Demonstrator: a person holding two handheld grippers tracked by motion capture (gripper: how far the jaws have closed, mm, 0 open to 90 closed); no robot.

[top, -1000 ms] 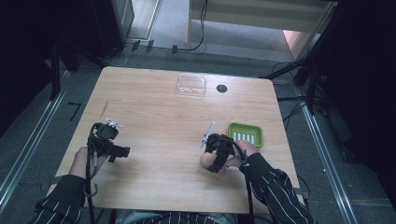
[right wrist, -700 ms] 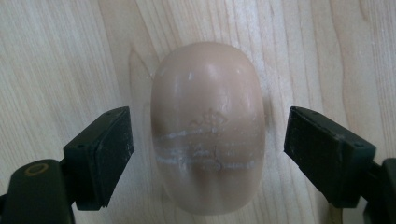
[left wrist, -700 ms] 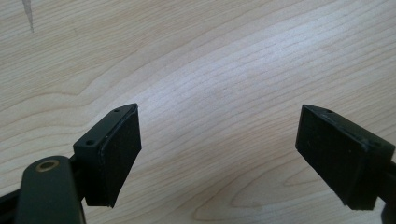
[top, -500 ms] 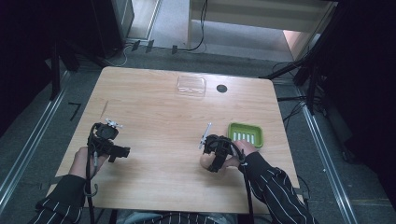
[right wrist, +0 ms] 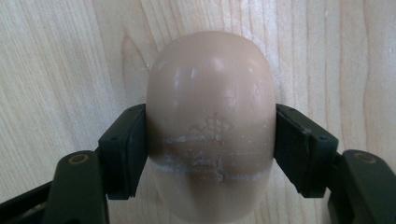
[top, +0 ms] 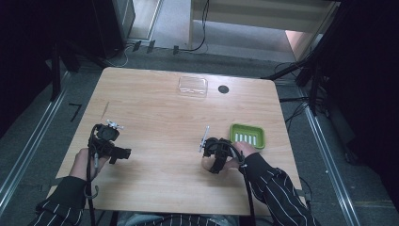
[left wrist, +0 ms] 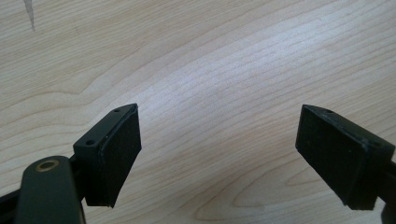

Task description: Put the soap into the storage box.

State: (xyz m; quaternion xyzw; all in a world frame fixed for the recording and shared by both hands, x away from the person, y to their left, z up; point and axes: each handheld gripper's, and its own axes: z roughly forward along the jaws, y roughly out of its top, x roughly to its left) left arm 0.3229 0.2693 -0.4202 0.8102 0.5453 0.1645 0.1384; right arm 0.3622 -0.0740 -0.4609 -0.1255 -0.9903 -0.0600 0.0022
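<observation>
Your right gripper (right wrist: 210, 154) clamps soap (right wrist: 210, 140) low on bench (top: 160, 117), jaws snug on its sides. Left gripper (left wrist: 219, 154) wide, idle. Likely next: lift, carry to green dish (top: 247, 136) just beside.

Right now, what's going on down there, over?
Right gripper clamped on beige soap bar. Left gripper open, holding nothing. Green soap dish beside right hand, nothing between.

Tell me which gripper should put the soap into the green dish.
Right. The right gripper is already shut on the soap bar and sits just beside the green soap dish. The left gripper is open, holding nothing, across the table.
</observation>
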